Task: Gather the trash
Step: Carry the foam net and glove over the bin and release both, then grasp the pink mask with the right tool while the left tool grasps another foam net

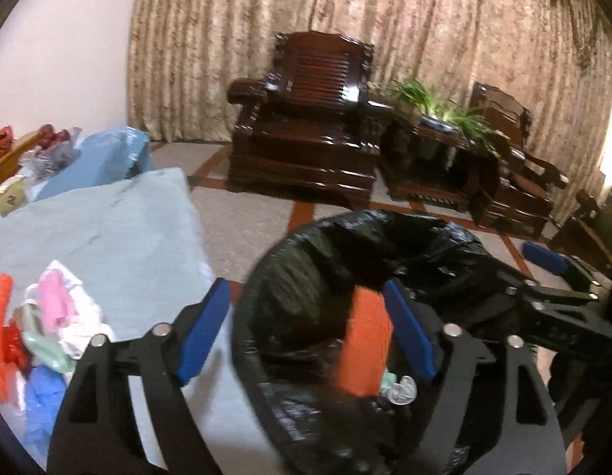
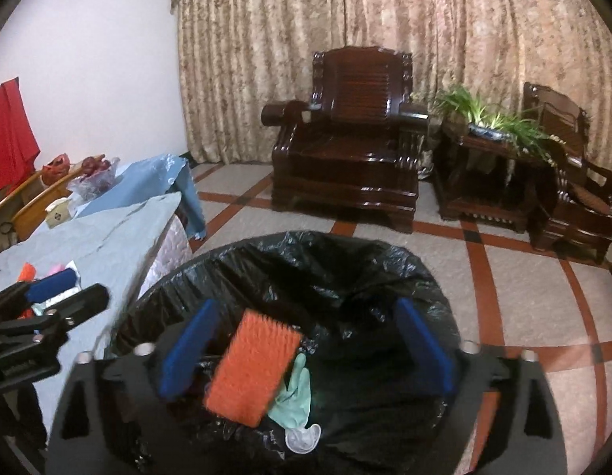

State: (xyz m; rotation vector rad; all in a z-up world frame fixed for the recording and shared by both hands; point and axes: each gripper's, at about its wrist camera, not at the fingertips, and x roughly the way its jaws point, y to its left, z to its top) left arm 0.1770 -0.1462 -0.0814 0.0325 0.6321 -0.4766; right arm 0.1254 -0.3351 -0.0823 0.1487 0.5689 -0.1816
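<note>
A bin lined with a black bag [image 1: 325, 277] [image 2: 306, 261] stands on the floor beside the table. An orange ridged sponge-like piece [image 2: 252, 368] [image 1: 363, 340] is blurred in the bin's mouth, between the fingers of my open right gripper [image 2: 306, 352] and touching neither pad. A pale green glove [image 2: 294, 392] and a clear crumpled piece [image 2: 304, 437] lie in the bag. My left gripper [image 1: 306, 336] is open and empty at the bin's left rim. A trash pile [image 1: 48, 324] with pink, green, blue and orange pieces lies on the table.
The table wears a light blue cloth [image 1: 108, 229] [image 2: 108, 233]. A second blue-covered table with a fruit bag [image 2: 96, 178] stands behind. Dark wooden armchairs [image 2: 345, 150] [image 1: 306, 118] and a side table with a plant [image 2: 487, 126] stand by the curtain.
</note>
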